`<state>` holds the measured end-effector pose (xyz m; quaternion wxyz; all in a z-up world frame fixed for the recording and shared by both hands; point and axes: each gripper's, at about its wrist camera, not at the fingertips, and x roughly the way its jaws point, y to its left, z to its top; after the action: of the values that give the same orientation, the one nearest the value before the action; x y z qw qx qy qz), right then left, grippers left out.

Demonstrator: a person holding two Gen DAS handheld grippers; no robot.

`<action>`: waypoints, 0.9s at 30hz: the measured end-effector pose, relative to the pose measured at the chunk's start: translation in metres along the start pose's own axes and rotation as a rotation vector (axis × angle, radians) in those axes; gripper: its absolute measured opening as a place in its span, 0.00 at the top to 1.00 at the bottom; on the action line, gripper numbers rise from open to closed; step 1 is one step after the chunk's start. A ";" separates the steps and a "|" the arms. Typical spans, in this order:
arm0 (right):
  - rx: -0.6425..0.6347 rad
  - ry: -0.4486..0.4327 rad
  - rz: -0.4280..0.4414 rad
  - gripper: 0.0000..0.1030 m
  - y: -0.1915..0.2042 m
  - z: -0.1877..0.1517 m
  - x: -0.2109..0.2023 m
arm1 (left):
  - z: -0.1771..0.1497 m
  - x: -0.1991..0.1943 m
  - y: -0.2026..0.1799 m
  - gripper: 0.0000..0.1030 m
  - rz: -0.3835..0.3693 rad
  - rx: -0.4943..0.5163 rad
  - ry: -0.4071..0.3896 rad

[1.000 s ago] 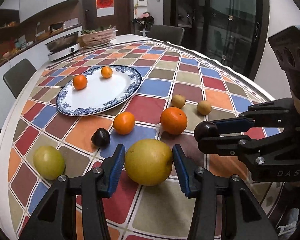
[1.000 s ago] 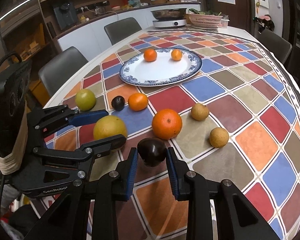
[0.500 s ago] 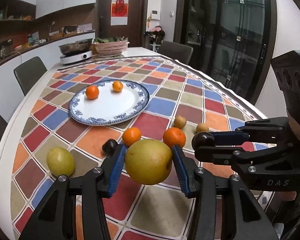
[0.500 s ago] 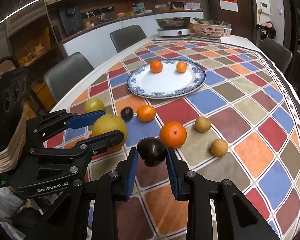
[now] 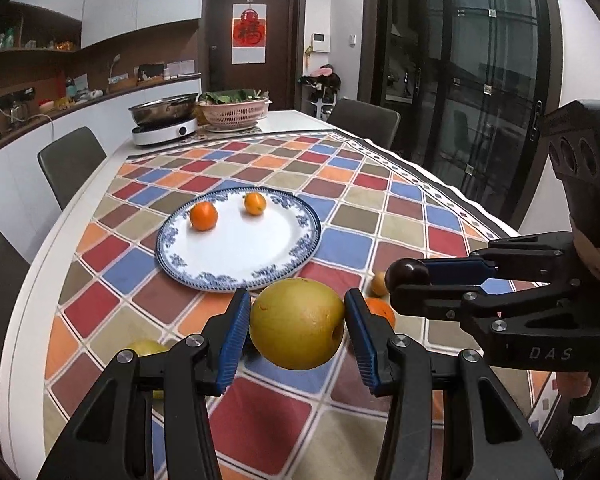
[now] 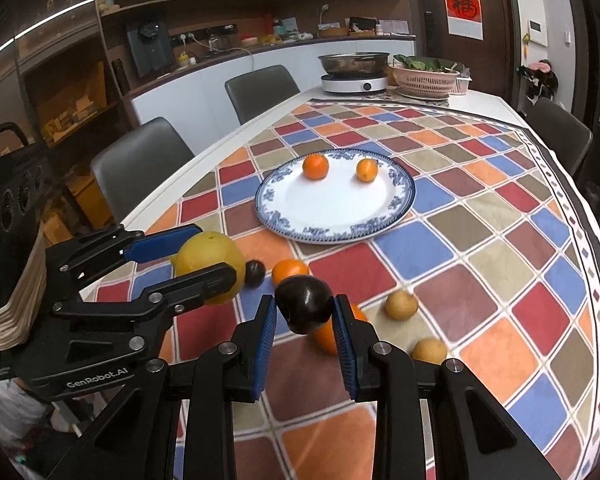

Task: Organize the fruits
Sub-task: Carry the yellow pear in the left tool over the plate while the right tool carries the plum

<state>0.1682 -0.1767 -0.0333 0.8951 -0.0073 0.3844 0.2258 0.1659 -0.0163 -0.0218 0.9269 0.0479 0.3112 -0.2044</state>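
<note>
Both grippers have risen since a second ago, carrying their fruit clear of the checked tablecloth. The left gripper, marked "GenRobot.AI", pinches the large yellow pear; the right gripper, marked "DAS", pinches the dark plum. The blue-rimmed plate near the table's middle holds two oranges. More fruit lies toward the near edge.

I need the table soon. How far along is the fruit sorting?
Done: two small oranges sit on the blue-rimmed plate. In hand: the left gripper holds a yellow pear, the right gripper a dark plum, both lifted. Left: about six fruits remain on the tablecloth.
</note>
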 end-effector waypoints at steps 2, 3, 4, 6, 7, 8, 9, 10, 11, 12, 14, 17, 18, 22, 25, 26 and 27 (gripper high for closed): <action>-0.005 -0.001 0.000 0.71 -0.001 0.005 0.002 | 0.005 0.002 0.002 0.54 0.003 0.001 -0.006; -0.008 -0.003 0.002 0.71 -0.001 0.008 0.003 | 0.009 0.003 0.003 0.54 0.005 0.002 -0.009; -0.013 -0.004 0.002 0.71 -0.002 0.011 0.004 | 0.011 0.004 0.004 0.54 0.006 0.003 -0.012; -0.020 -0.007 0.004 0.71 -0.003 0.017 0.005 | 0.017 0.007 0.006 0.54 0.010 0.008 -0.013; -0.024 -0.009 0.004 0.71 -0.004 0.021 0.007 | 0.020 0.008 0.007 0.54 0.013 0.011 -0.015; -0.027 -0.010 0.003 0.71 -0.004 0.022 0.007 | 0.022 0.009 0.008 0.54 0.017 0.016 -0.016; -0.031 -0.010 0.002 0.71 -0.005 0.026 0.008 | 0.025 0.010 0.009 0.54 0.020 0.021 -0.016; -0.036 -0.009 0.001 0.71 -0.006 0.029 0.009 | 0.028 0.012 0.010 0.54 0.022 0.027 -0.018; -0.042 -0.008 -0.002 0.71 -0.008 0.033 0.011 | 0.030 0.014 0.011 0.54 0.024 0.030 -0.018; -0.052 -0.003 -0.005 0.71 -0.009 0.036 0.013 | 0.033 0.016 0.012 0.54 0.023 0.030 -0.017; -0.074 0.005 -0.010 0.71 -0.010 0.044 0.018 | 0.039 0.021 0.015 0.54 0.025 0.029 -0.015; -0.083 0.017 -0.014 0.71 -0.016 0.056 0.025 | 0.048 0.030 0.021 0.54 0.024 0.024 -0.009; -0.082 0.019 -0.016 0.71 -0.018 0.059 0.028 | 0.051 0.033 0.023 0.54 0.021 0.021 -0.004; -0.068 0.028 -0.007 0.71 -0.026 0.073 0.039 | 0.062 0.047 0.031 0.54 0.016 0.016 0.014; -0.070 0.033 -0.001 0.71 -0.031 0.084 0.048 | 0.072 0.061 0.039 0.54 0.010 0.002 0.031; -0.070 0.038 0.003 0.71 -0.033 0.088 0.051 | 0.075 0.066 0.041 0.54 0.010 -0.002 0.037; -0.067 0.045 0.008 0.71 -0.036 0.093 0.057 | 0.078 0.071 0.044 0.54 0.011 -0.007 0.045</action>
<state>0.2807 -0.1692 -0.0131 0.8846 -0.0407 0.3966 0.2417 0.2787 -0.0177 -0.0039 0.9208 0.0511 0.3325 -0.1972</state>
